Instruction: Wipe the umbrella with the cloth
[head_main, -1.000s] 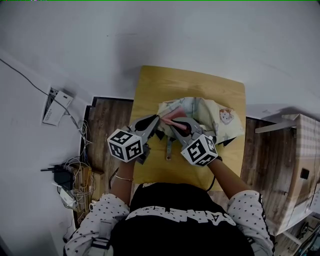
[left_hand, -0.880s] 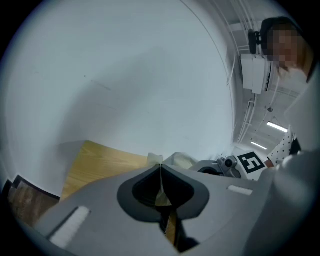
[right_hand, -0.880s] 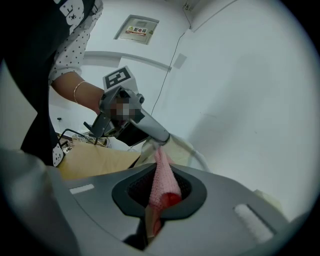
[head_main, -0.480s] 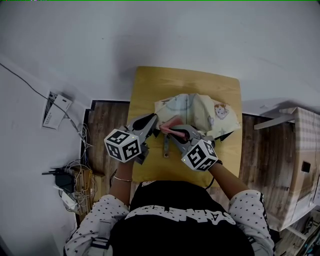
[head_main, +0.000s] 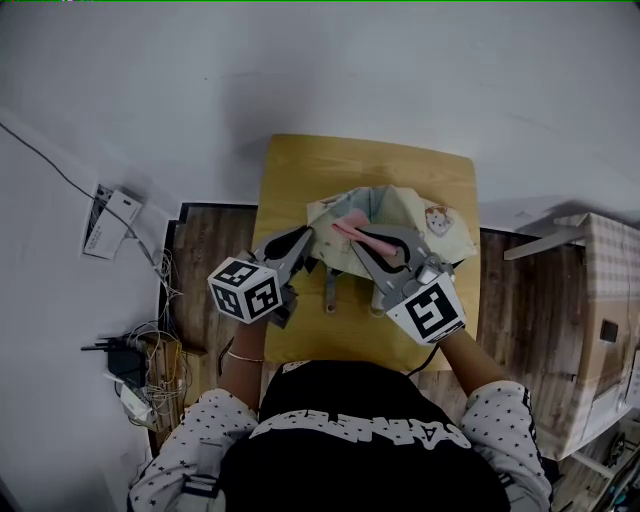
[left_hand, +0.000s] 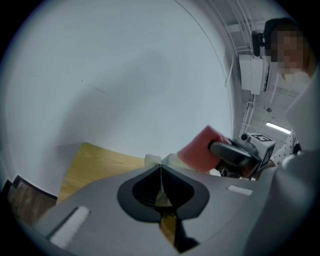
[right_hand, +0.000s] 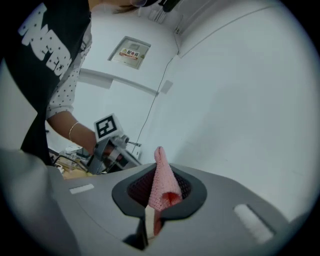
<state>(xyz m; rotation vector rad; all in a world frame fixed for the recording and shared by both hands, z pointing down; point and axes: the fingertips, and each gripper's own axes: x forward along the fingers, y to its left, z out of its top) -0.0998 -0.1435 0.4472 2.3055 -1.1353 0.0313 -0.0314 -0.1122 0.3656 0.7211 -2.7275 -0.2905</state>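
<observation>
Umbrella (head_main: 398, 212), pale fabric with a small cartoon figure printed on it, lies crumpled on yellow wooden table (head_main: 300, 170), centre of head view. Left gripper (head_main: 307, 238) closed tight, thin edge of umbrella fabric pinched between its jaws, at the fabric's left edge. Right gripper (head_main: 350, 232) just right of it, jaws clamped on pink cloth (head_main: 352, 219); cloth sits over the umbrella, contact cannot be told. Black-and-white square markers on both gripper cubes. White letters across black shirt (head_main: 350, 440), lower centre, too warped to read. In right gripper view, wall label (right_hand: 129, 52) upper left, red and dark print, too small to read. White box (head_main: 108, 212) with cables on floor, left edge of head view.
</observation>
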